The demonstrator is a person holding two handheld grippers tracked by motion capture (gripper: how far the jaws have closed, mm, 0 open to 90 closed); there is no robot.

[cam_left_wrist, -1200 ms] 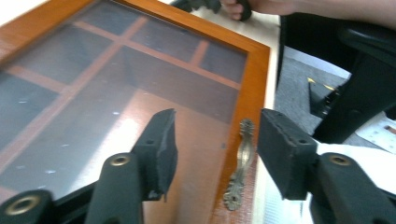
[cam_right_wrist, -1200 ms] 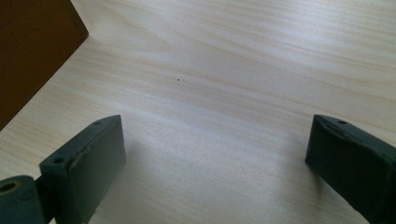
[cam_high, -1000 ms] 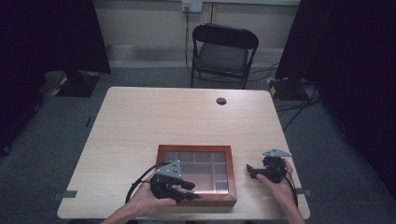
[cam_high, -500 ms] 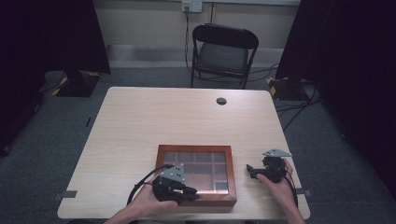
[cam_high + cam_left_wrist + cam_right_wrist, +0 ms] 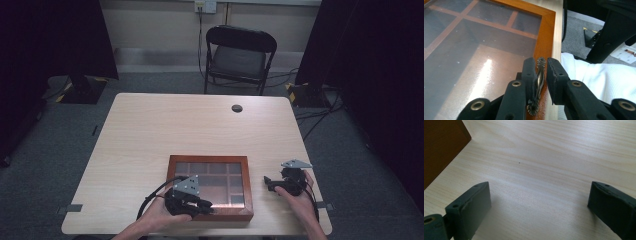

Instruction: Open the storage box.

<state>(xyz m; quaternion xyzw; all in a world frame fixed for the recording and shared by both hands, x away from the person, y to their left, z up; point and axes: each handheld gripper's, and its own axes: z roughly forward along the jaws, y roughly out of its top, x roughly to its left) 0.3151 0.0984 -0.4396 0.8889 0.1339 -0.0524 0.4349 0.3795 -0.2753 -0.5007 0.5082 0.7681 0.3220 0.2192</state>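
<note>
1. Pale wood table (image 5: 150,140), folding chair (image 5: 239,55) behind it, dark curtains at both sides.
2. My left gripper (image 5: 541,67) sits at the near edge of the glass-lidded wooden box (image 5: 210,165); its jaws have just been closing and now stand narrow around the small brass handle (image 5: 538,80) on the front rim. One pad touches it; the other looks a hair off. I judge this grip is for lifting the lid.
3. Box lies flat at the table's near middle, lid down.
4. My right gripper (image 5: 539,202) rests beside the box, jaws wide, nothing between them, probably waiting to steady the box.
</note>
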